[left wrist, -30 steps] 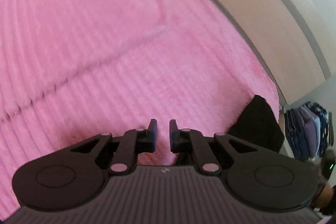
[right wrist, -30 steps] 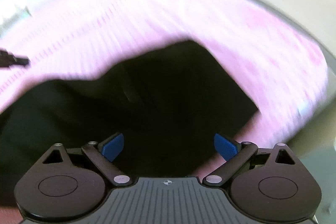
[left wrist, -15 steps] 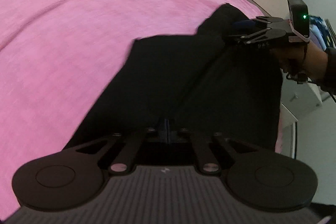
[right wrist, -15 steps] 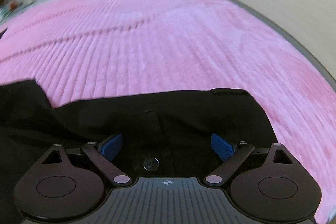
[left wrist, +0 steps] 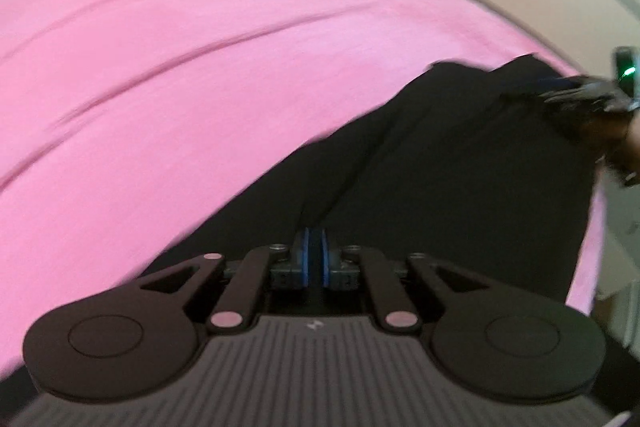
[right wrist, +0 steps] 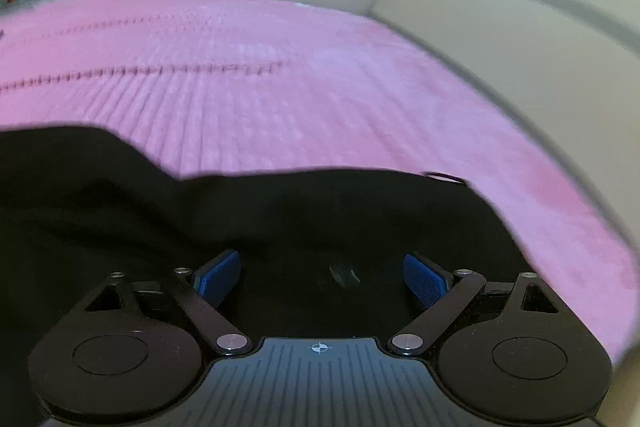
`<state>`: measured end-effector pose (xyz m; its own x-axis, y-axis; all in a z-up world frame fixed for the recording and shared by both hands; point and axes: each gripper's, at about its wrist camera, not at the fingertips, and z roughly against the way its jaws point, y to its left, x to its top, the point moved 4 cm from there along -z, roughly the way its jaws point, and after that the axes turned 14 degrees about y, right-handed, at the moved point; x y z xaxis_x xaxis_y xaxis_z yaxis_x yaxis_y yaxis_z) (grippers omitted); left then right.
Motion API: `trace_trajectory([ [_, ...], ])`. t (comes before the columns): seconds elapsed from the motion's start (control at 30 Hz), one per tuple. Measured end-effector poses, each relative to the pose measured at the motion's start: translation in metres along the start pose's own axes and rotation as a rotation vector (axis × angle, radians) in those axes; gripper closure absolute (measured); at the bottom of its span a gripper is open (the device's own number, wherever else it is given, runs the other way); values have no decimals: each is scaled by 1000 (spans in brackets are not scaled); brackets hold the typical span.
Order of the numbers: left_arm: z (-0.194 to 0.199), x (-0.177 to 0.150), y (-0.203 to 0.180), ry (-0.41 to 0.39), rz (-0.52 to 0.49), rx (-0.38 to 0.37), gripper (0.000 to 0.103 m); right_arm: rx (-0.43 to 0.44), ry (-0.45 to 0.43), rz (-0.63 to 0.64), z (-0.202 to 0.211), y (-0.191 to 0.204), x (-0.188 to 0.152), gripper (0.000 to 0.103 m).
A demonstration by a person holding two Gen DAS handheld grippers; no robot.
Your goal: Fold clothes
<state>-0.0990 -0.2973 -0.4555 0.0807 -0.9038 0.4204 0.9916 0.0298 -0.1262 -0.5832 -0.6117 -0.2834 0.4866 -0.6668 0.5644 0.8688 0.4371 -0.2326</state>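
A black garment [left wrist: 440, 195] lies on a pink ribbed bedspread [left wrist: 180, 87]. My left gripper [left wrist: 315, 255] is shut, its blue pads pinching a fold of the black garment at its near edge. The right gripper shows blurred at the far right of the left wrist view [left wrist: 576, 93], over the garment's far end. In the right wrist view the right gripper [right wrist: 322, 281] is open, its blue pads wide apart over the garment's [right wrist: 280, 219] buttoned waistband; a button [right wrist: 344, 273] shows between them.
The pink bedspread [right wrist: 280, 87] stretches far ahead of both grippers. A beige headboard or wall panel [right wrist: 520, 27] runs along the right side. The bed's right edge [left wrist: 592, 267] drops off next to the garment.
My left gripper went from slightly open over bare bedspread to shut on the black garment. Both views have shifted and the garment sits a little differently; the right gripper stays open over the waistband.
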Motion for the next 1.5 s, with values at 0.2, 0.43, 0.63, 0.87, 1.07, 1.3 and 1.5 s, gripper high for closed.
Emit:
trace_trajectory([
  [0.2,73,-120,17,62,112,284,76,259,-117,87,83,60,-64,0],
  [0.43,133,-231,63,83,342,375,73,257,-17,141,104,108,-92,0],
  [0.63,168,-254,68,-16,313,437,74,461,-139,289,158,207,-62,0],
  [0.87,154,-283,92,-20,369,456,72,564,-6,382,124,324,-38,0],
  [1.07,179,-330,140,-56,536,468,62,447,72,473,144,324,-64,1],
  [1.3,202,-351,139,-136,610,483,69,617,-196,729,221,412,-57,4],
  [1.5,194,-349,127,-152,538,516,68,720,-320,1069,246,539,-91,54],
])
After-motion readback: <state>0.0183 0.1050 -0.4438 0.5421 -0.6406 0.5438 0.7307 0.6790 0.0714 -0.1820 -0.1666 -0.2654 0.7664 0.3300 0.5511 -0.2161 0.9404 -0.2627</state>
